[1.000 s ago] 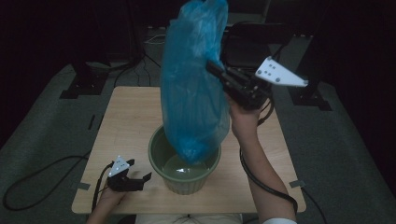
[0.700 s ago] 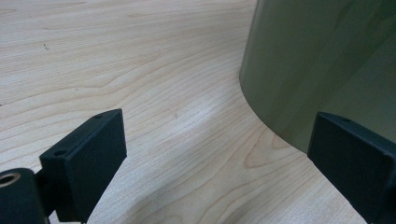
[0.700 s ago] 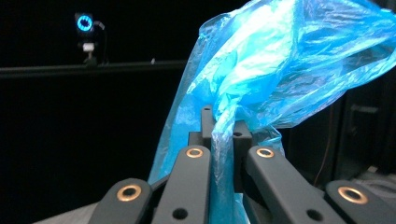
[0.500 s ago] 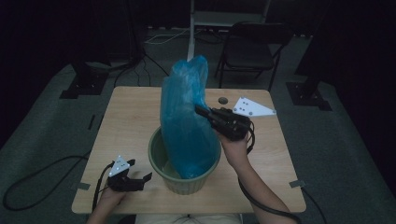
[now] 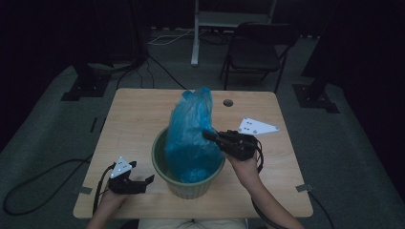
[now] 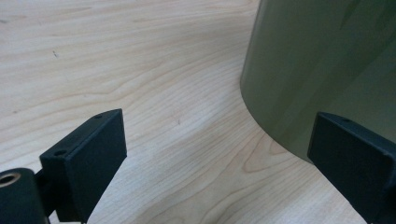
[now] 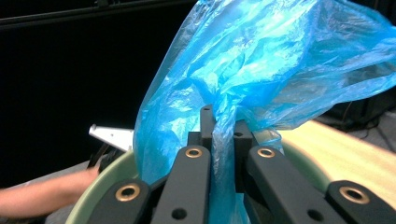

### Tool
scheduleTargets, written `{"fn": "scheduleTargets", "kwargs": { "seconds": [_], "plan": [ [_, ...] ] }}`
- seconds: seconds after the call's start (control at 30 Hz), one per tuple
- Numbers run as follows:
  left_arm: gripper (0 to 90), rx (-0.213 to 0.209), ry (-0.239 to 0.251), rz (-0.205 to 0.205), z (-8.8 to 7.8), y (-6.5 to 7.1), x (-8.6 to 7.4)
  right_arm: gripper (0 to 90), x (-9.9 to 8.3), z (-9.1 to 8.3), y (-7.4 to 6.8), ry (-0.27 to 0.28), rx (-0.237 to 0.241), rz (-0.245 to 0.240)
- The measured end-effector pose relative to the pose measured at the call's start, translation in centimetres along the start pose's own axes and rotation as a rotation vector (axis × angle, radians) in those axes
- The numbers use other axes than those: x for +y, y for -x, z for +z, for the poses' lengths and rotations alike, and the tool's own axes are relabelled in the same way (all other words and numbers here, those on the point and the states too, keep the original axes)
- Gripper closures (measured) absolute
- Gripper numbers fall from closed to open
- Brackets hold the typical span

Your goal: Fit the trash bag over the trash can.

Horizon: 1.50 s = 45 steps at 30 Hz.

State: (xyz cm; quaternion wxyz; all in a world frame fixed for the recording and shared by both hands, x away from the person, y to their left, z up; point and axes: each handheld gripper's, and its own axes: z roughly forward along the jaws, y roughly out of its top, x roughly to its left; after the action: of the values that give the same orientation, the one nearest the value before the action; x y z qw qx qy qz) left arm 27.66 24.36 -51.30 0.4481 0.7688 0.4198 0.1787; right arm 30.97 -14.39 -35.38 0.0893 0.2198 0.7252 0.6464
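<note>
A thin blue plastic bag [image 5: 191, 138] stands crumpled with its lower part inside a round green bin [image 5: 188, 183] near the table's front edge. My right gripper [image 5: 210, 135] comes in from the right, just above the bin's rim, shut on a fold of the bag's side. In the right gripper view the jaws [image 7: 219, 126] pinch the blue film, and the bag [image 7: 261, 60] billows above them over the bin's rim [image 7: 102, 182]. My left gripper [image 5: 148, 180] rests low on the table, left of the bin, open. Its jaws [image 6: 219, 144] hold nothing, beside the bin's wall [image 6: 322, 65].
The wooden table [image 5: 138, 119] has a small round hole [image 5: 228, 102] near its far edge. A folding chair [image 5: 258, 52] and a stand's post [image 5: 196, 33] are beyond the table. Cables [image 5: 38, 186] lie on the floor at left.
My right gripper has come down with the bag, from high above the table to just over the bin's rim. The bag has sunk deeper into the bin. The left gripper has stayed put.
</note>
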Motion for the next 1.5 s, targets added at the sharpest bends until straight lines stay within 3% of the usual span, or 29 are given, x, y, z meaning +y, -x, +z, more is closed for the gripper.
{"fn": "scheduleTargets", "kwargs": {
  "seconds": [0.1,0.17,0.2,0.23,0.3,0.37,0.4,0.43,0.57,0.6,0.63,0.73,0.8,0.83,0.87,1.03,1.07,1.13,1.23,1.27,1.3,1.33,1.37,1.4,1.43,1.47,1.5],
  "plan": [
    [5.2,0.023,0.019,0.017,-1.2,0.1,1.4,87.9,-0.8,0.0,-0.4,-0.028,0.016,0.009],
    [5.2,0.056,0.045,0.024,-2.8,0.0,3.3,88.2,-1.4,-0.2,-0.9,-0.037,0.025,0.004],
    [5.2,0.056,0.045,0.024,-2.8,0.0,3.3,88.2,-1.4,-0.2,-1.0,-0.041,0.031,0.002],
    [5.2,0.083,0.067,0.021,-4.0,-0.3,4.9,88.2,-1.5,-0.3,-1.2,-0.042,0.035,0.003],
    [5.2,0.077,0.082,0.004,-5.2,-0.7,6.6,88.1,-1.4,-0.3,-1.5,-0.041,0.046,-0.002],
    [5.2,0.043,0.085,-0.027,-6.0,-0.9,8.5,88.1,-1.4,-0.3,-1.7,-0.037,0.048,-0.011],
    [5.2,0.043,0.085,-0.027,-6.0,-0.9,8.5,88.1,-1.4,-0.3,-1.7,-0.037,0.048,-0.011],
    [5.2,0.014,0.099,-0.04,-6.4,-0.6,10.2,88.1,-1.3,-0.3,-2.0,-0.037,0.046,-0.021],
    [5.3,-0.037,0.101,-0.001,-6.5,0.6,13.2,88.0,-1.2,-0.2,-2.2,-0.034,0.049,-0.022],
    [5.3,-0.037,0.101,-0.001,-6.5,0.6,13.2,88.0,-1.2,-0.2,-2.2,-0.034,0.049,-0.022],
    [6.3,-0.086,0.102,0.011,-6.3,1.2,14.5,88.0,-1.2,-0.1,-2.3,-0.034,0.052,-0.024],
    [14.1,-0.147,0.11,0.001,-6.0,2.0,16.2,88.0,-1.2,-0.1,-2.4,-0.036,0.054,-0.029],
    [14.1,-0.169,0.118,0.006,-6.0,2.3,16.6,88.0,-1.1,-0.2,-2.4,-0.038,0.046,-0.035],
    [14.1,-0.218,0.128,0.012,-6.2,2.8,17.3,88.0,-1.1,-0.3,-2.4,-0.035,0.048,-0.03],
    [14.1,-0.23,0.131,0.018,-6.2,3.0,17.5,88.0,-1.1,-0.3,-2.4,-0.034,0.048,-0.031],
    [14.2,-0.24,0.132,0.026,-6.2,3.5,18.2,88.0,-1.0,-0.5,-2.4,-0.029,0.046,-0.034],
    [14.2,-0.271,0.128,0.037,-6.0,3.7,18.8,88.0,-1.0,-0.5,-2.4,-0.029,0.046,-0.034],
    [15.4,-0.272,0.118,0.053,-5.7,3.9,19.1,88.0,-0.9,-0.5,-2.6,-0.027,0.049,-0.041],
    [28.3,-0.296,0.112,0.07,-5.5,4.0,19.3,88.0,-0.9,-0.5,-2.6,-0.024,0.047,-0.045],
    [38.7,-0.337,0.113,0.078,-5.3,4.1,19.4,88.1,-0.9,-0.5,-2.6,-0.024,0.043,-0.046],
    [38.7,-0.374,0.111,0.077,-5.2,4.1,19.4,88.1,-0.9,-0.5,-2.6,-0.024,0.043,-0.046],
    [51.5,-0.424,0.113,0.075,-4.9,4.3,19.5,88.0,-0.9,-0.5,-2.5,-0.026,0.041,-0.046],
    [59.1,-0.424,0.113,0.075,-4.9,4.3,19.5,88.0,-1.0,-0.5,-2.4,-0.026,0.036,-0.047],
    [59.1,-0.442,0.114,0.08,-4.7,4.3,19.4,88.0,-1.0,-0.5,-2.4,-0.026,0.036,-0.047],
    [74.0,-0.452,0.119,0.085,-4.6,4.5,19.4,88.0,-1.1,-0.5,-2.3,-0.027,0.035,-0.04],
    [74.0,-0.437,0.12,0.09,-4.5,4.6,19.3,88.0,-1.1,-0.5,-2.3,-0.027,0.035,-0.04],
    [85.2,-0.432,0.122,0.1,-4.3,4.7,19.3,87.7,-1.2,-0.6,-2.2,-0.029,0.03,-0.035]
  ]
}}
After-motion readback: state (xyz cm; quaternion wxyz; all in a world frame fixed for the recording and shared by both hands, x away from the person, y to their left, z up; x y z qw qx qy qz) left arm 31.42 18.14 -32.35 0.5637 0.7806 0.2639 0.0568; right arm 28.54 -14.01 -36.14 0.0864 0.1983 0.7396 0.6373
